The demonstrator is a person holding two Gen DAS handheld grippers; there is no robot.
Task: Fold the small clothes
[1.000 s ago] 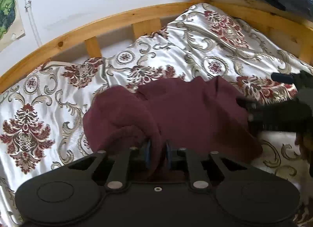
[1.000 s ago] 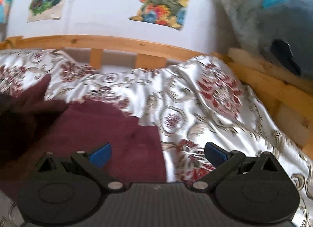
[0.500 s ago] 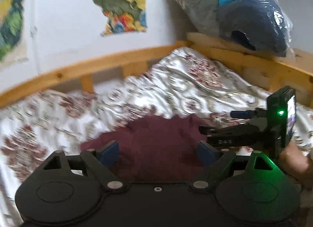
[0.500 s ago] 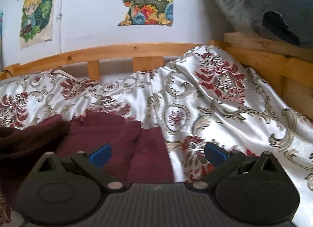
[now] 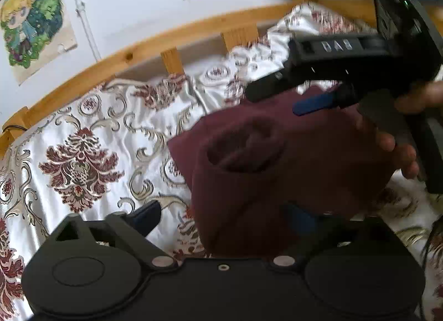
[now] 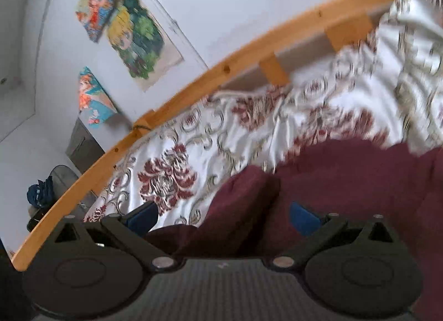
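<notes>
Spreading both pairs of fingers wide, I hold nothing in either tool. On my left gripper (image 5: 224, 217) the blue-padded left finger (image 5: 145, 217) hangs over the bedcover, while its right finger sits over the near edge of the dark maroon knit garment (image 5: 277, 160); whether that pad touches the cloth I cannot tell. The garment lies bunched on the bed, with a rolled opening like a cuff or neck facing up near its middle, and its near edge reaches down to the black body of my left tool. My right gripper (image 6: 223, 217) is equally wide apart, its left fingertip (image 6: 144, 217) over the bedcover and its right one above the maroon cloth, which in the right wrist view fills the lower right and bulges up in a fold between the two fingers (image 6: 249, 199). From the left wrist view the right tool (image 5: 340, 72) shows as a black handle with a blue pad, held by my right hand (image 5: 398, 149) above the far right part of the garment. Under everything lies the shiny white satin bedcover with dark red floral medallions (image 5: 80, 160). A curved pale wooden bed rail (image 5: 133, 55) borders it, and beyond that stands a white wall with colourful cartoon posters (image 6: 138, 38).
</notes>
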